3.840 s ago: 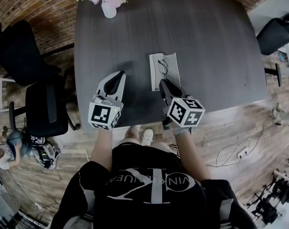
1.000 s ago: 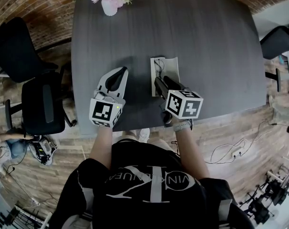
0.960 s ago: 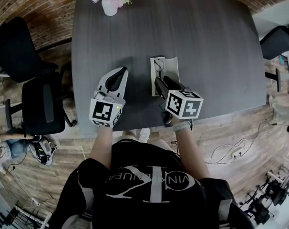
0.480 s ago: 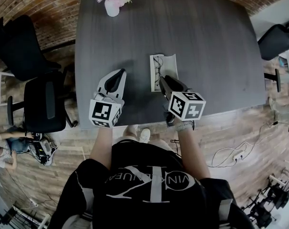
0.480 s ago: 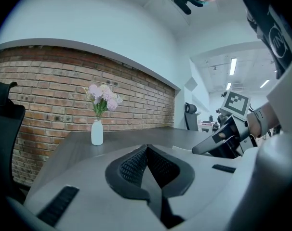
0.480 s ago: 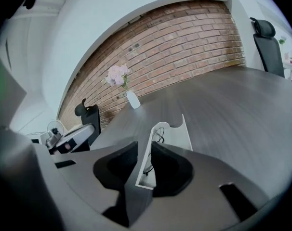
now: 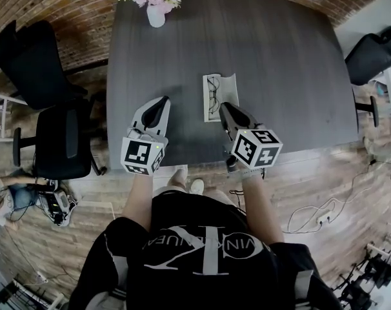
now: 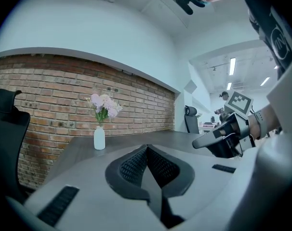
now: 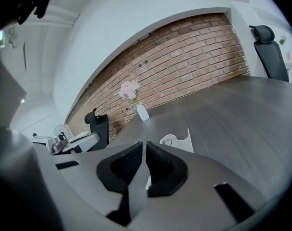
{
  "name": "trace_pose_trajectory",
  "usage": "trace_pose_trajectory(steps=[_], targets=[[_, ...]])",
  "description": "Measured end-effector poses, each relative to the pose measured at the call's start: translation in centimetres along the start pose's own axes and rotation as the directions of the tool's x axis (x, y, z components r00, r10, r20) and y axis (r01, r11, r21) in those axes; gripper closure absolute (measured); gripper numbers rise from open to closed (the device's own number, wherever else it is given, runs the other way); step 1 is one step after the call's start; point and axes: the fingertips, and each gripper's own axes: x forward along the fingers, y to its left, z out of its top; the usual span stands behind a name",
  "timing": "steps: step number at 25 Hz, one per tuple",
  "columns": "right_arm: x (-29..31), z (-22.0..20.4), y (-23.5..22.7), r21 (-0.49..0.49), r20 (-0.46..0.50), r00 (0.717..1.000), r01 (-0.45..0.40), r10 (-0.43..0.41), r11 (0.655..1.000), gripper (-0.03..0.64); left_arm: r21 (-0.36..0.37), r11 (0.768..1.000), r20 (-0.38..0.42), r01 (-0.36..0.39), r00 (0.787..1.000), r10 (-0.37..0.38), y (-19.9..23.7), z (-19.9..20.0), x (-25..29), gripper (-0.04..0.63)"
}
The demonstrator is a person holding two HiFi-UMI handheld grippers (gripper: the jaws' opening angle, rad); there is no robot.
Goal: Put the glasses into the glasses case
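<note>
The left tongs (image 8: 147, 149) are pressed together with nothing between the pads, and hover over the near part of the dark bench (image 7: 279, 63), to the left of the glasses case (image 7: 230, 99) and apart from it. The right tongs (image 9: 143, 144) have just been closing and now stand drawn almost together, only a thin slit left between the pads and nothing in it; their tip is by the near end of the case, clear of the glasses (image 7: 212, 95). The white case lies open near the middle of the bench, its long axis running away from the person. The dark-framed glasses lie inside it, in its left half, lengthwise along the case. The marker cubes (image 7: 142, 155) on the tongs carry black-and-white square patterns but no legible words. The person's black shirt (image 7: 182, 283) bears white lettering, upside down in the head view, that seems to read Calvin Klein across a large monogram. A white vase of pink flowers (image 7: 155, 15) stands at the bench's far left corner.
</note>
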Motion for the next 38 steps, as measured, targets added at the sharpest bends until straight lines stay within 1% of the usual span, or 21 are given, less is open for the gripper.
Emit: trace_pose_trajectory(steps=[6, 9, 15, 28, 38], targets=[[-1.8, 0.8, 1.0, -0.022, 0.064, 0.997, -0.034, 0.035, 0.999, 0.583, 0.002, 1.000, 0.012, -0.003, 1.000, 0.003, -0.9, 0.6, -1.6, 0.580], [-2.6, 1.2, 1.6, -0.057, 0.085, 0.996, -0.037, 0.041, 0.998, 0.584, 0.000, 1.000, 0.022, -0.010, 1.000, 0.010, -1.2, 1.2, -2.3, 0.580], [-4.4, 2.0, 2.6, -0.158, 0.123, 0.991, -0.025, 0.045, 0.987, 0.587, -0.001, 1.000, 0.045, -0.024, 0.999, 0.024, -1.6, 2.3, -4.0, 0.580], [-8.0, 3.8, 4.2, -0.234, 0.207, 0.976, -0.024, 0.073, 0.972, 0.591, 0.022, 0.997, 0.084, -0.078, 0.994, 0.076, -1.3, 4.8, -7.3, 0.580], [-10.2, 4.9, 4.9, -0.307, 0.253, 0.965, 0.011, 0.071, 0.952, 0.591, 0.041, 0.994, 0.121, -0.100, 0.988, 0.094, -1.4, 6.4, -9.2, 0.580]])
